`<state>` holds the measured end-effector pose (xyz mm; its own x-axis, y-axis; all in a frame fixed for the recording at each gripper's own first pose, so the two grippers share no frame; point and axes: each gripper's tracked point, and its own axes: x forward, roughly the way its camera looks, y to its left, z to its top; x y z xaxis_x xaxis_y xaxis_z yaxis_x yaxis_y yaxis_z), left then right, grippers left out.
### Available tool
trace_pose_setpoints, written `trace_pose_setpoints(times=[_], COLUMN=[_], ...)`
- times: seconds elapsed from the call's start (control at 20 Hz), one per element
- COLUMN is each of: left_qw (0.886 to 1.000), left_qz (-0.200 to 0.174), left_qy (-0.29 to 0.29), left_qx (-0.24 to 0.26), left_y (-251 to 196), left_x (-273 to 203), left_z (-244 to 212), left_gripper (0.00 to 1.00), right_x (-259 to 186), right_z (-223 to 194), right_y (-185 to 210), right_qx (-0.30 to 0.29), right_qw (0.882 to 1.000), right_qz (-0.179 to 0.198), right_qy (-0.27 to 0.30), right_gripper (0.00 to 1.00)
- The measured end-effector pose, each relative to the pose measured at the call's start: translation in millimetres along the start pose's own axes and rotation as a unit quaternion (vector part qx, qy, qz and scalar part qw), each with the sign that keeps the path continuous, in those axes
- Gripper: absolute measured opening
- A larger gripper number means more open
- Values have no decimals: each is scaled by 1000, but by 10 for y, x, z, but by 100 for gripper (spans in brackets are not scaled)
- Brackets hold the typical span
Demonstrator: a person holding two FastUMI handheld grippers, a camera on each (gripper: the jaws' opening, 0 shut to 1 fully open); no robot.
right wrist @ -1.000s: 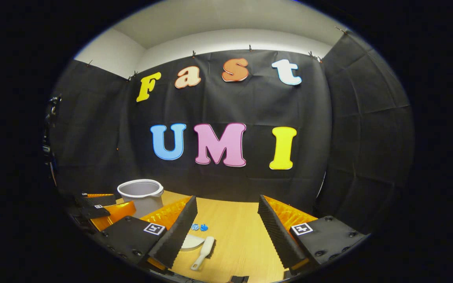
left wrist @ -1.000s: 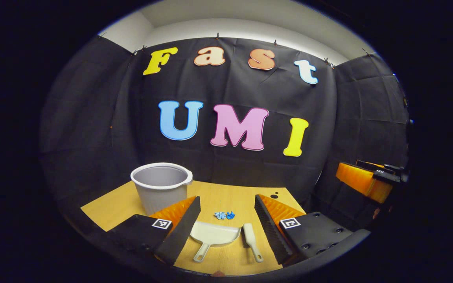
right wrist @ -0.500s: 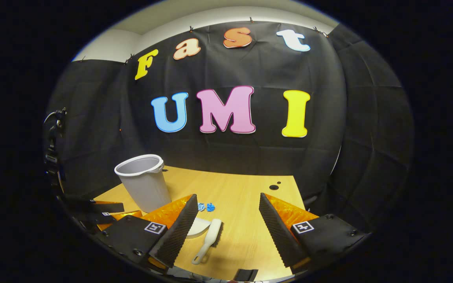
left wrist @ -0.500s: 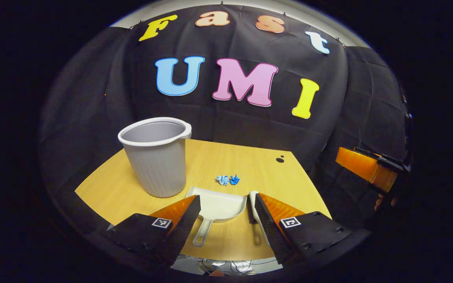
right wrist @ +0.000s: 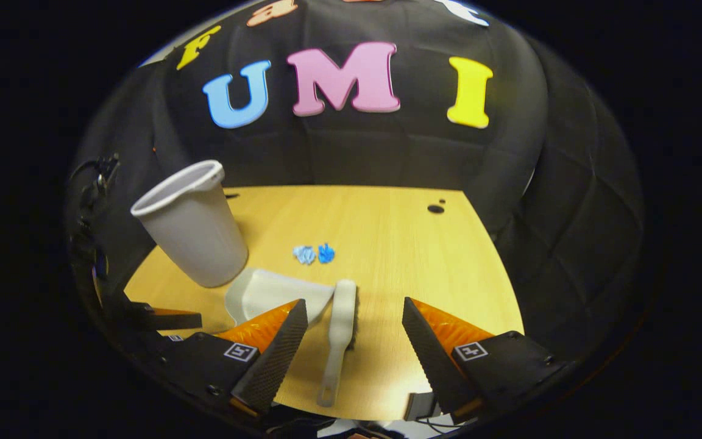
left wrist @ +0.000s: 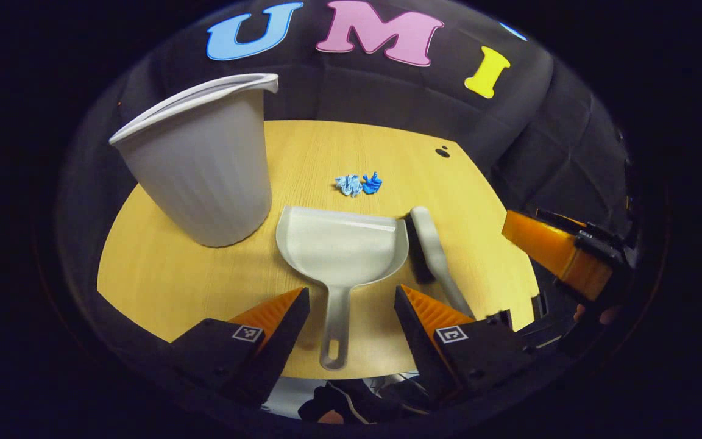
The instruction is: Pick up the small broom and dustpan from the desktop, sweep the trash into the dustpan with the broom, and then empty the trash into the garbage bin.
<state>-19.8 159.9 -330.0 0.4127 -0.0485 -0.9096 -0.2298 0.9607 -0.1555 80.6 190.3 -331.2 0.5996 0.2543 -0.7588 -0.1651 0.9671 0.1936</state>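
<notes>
A white dustpan point(left wrist: 342, 250) lies flat on the wooden desk point(left wrist: 174, 274), its handle pointing toward me. My left gripper point(left wrist: 351, 308) hovers open above that handle, one finger on each side, touching nothing. The small white broom point(left wrist: 433, 256) lies just right of the pan. In the right gripper view the broom point(right wrist: 340, 326) lies lengthwise between the open fingers of my right gripper point(right wrist: 354, 323), and the dustpan point(right wrist: 265, 292) shows at its left. Two crumpled blue scraps of trash point(left wrist: 358, 183) point(right wrist: 313, 253) lie beyond the pan. The grey garbage bin point(left wrist: 198, 164) point(right wrist: 189, 225) stands upright at the left.
The right gripper's body point(left wrist: 561, 256) shows at the right edge of the left gripper view, off the desk's side. Two small dark holes point(right wrist: 436, 208) mark the desk's far right corner. Cables lie under the desk's near edge point(left wrist: 351, 396). Black cloth walls the booth behind.
Both grippers have tilted down and come lower and closer to the desk. The left one now straddles the dustpan handle; the right one has the broom between its fingers. Nothing was taken hold of.
</notes>
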Motion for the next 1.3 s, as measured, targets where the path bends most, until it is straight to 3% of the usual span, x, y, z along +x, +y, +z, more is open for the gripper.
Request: trace_pose_setpoints(times=[0.2, 0.3, 0.4, 0.7, 0.8, 0.9, 0.95, 1.0, 1.05, 1.3], left_qw=[995, 991, 989, 980, 977, 975, 972, 971, 973, 978], left_qz=[-11, -20, -5, 20, 25, 31, 40, 49, 50, 57], left_qy=[101, 130, 148, 199, 211, 219, 228, 231, 223, 200], left_qx=[15, 13, 18, 9, 13, 19, 27, 37, 37, 7], left_y=[182, 183, 215, 191, 158, 109, 106, 141, 140, 135], left_x=[369, 457, 545, 823, 892, 971, 983, 1016, 1041, 1028], left_z=[-225, -252, -247, -56, -7, 0, 7, 4, 64, 110], left_gripper=[85, 86, 85, 85, 85, 83, 85, 86, 86, 85], right_x=[348, 390, 466, 708, 796, 778, 781, 780, 805, 800], right_z=[-756, -788, -738, -869, -758, -777, -790, -742, -778, -778], right_y=[77, 68, 46, 65, 67, 65, 54, 17, 23, 27], right_qx=[-5, -3, -14, 13, 11, 4, -2, -3, 7, 2], right_qw=[986, 976, 968, 946, 950, 943, 940, 939, 938, 934], right_qz=[-1, 0, 3, -4, 0, -4, -9, -16, -21, -19], right_qy=[165, 217, 252, 325, 312, 332, 340, 342, 346, 358], right_gripper=[100, 100, 100, 100, 100, 90, 96, 89, 95, 97])
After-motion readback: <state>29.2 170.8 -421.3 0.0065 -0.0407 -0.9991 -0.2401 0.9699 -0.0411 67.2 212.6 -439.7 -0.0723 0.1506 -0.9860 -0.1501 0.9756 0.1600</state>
